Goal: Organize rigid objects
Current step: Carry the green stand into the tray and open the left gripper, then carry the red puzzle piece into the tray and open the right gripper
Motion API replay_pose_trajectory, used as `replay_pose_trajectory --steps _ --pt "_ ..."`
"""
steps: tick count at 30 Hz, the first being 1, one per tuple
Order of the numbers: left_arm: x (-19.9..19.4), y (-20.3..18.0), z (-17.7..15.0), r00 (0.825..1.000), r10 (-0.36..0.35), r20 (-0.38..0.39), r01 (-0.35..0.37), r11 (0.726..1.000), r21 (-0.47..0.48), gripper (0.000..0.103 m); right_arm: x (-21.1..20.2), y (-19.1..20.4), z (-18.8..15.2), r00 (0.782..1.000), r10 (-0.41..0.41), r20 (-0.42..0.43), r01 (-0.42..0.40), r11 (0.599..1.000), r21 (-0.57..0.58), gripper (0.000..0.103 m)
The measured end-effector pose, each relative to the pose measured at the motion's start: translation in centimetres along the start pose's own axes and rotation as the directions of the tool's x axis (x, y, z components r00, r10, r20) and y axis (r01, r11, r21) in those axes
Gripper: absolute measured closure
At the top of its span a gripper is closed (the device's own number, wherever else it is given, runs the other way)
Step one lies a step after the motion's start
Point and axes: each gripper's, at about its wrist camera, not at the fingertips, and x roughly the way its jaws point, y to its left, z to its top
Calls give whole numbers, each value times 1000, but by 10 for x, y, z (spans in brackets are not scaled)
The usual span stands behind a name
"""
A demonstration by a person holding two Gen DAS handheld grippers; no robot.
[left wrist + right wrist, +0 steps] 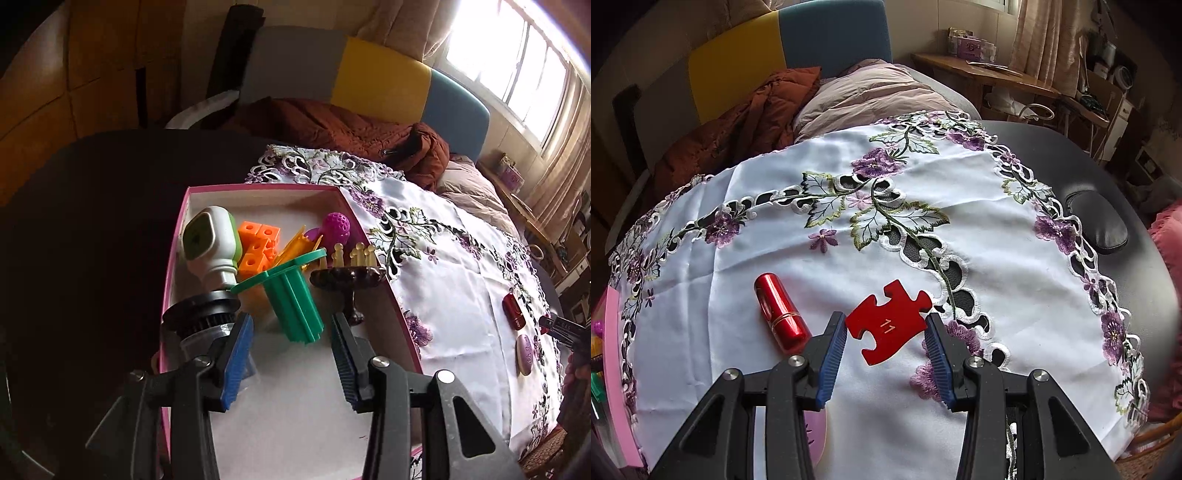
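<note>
A pink-rimmed box (258, 187) holds several toys: a white and green toy (210, 240), orange cubes (256, 251), a purple ball (336, 227) and a dark stand with beige pegs (347, 275). A green ribbed plastic piece (295, 306) lies in the box, just past my left gripper (291, 321). That gripper is open and its pads touch nothing. My right gripper (886, 319) is shut on a red puzzle piece (886, 321) marked 11, just above the embroidered cloth. A red lipstick tube (781, 314) lies on the cloth to its left.
The white floral tablecloth (923, 177) covers a dark round table (1145, 295). A pink oval object (524, 354) lies near the lipstick tube (513, 312). A black pad (1097, 221) rests at the table's right. A brown jacket (332, 125) and a chair sit beyond the far edge.
</note>
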Motion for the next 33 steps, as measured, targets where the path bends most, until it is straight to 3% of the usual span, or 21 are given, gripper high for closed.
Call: replay_pose_trajectory --steps 15,23,27,33 --pt "-29 -12 -15 997 63 51 -63 998 9 60 -14 30 -3 991 119 55 -112 986 -123 59" --pt "-33 -8 -20 997 62 45 -63 998 4 60 -13 55 -11 985 171 20 -162 960 -229 59" --pt "-33 -3 -22 997 60 44 -60 998 -10 60 -12 72 -18 982 190 -18 -187 938 -291 59" --pt "-32 5 -23 998 58 39 -57 998 -29 60 -35 117 -30 957 288 -43 -282 878 -387 59"
